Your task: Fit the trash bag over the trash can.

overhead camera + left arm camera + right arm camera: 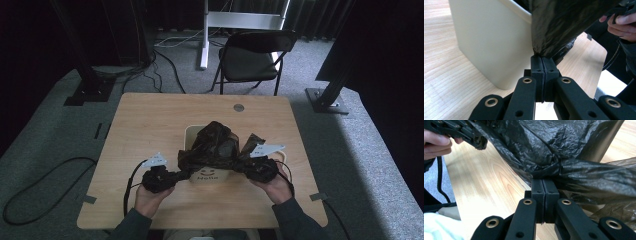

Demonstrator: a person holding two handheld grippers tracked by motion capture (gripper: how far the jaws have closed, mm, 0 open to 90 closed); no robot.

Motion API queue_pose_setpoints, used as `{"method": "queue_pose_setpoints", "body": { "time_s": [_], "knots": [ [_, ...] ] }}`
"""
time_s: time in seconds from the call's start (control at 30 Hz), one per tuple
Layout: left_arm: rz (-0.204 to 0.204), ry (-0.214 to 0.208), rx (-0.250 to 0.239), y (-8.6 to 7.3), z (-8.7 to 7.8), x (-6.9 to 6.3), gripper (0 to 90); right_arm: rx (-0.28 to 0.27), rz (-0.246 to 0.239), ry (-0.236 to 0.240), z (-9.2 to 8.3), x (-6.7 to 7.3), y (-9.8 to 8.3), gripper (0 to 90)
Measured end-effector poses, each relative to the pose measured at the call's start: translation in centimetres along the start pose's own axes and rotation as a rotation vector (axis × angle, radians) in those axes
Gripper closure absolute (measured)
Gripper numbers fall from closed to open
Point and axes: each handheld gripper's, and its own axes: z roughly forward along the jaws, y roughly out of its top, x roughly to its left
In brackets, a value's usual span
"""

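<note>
Your left gripper (176,175) and right gripper (242,164) each pinch the black bag (212,147) over the cream bin (192,134).

I'm looking at what is probably a lab or recording studio: dark curtains are hanging behind the wooden table (150,115), black rig posts (336,75) are standing at its far corners, cables (165,65) are trailing over grey carpet beyond it, beside a folding chair (250,57).

High view's pretty dim, corners going nearly black, with only the pale wooden tabletop (150,120) catching soft overhead light. Both gripper views are brighter; the crinkly black plastic bag (549,142) shows grey sheen, and close jaws look slightly soft
</note>
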Motion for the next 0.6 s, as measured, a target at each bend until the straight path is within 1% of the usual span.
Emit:
{"method": "queue_pose_setpoints", "body": {
  "time_s": [0.13, 0.27, 0.4, 0.6],
  "knots": [
    [-0.008, 0.013, -0.007, -0.2, -0.4, 0.3, 86.6, 0.008, 0.003, 0.001, 0.4, -0.1, -0.2, 89.5],
    [-0.008, 0.025, -0.012, -0.3, -0.9, 0.2, 76.8, 0.011, 0.003, 0.001, 0.4, -0.1, -0.2, 89.5],
    [0.010, 0.035, -0.019, -0.4, -1.6, -0.2, 66.3, 0.014, -0.002, 0.002, 0.5, 0.0, -0.2, 89.5],
    [0.043, 0.042, -0.043, -0.3, -3.0, -0.9, 59.0, 0.021, -0.008, 0.003, 0.6, 0.0, -0.3, 89.5]
  ]
}}
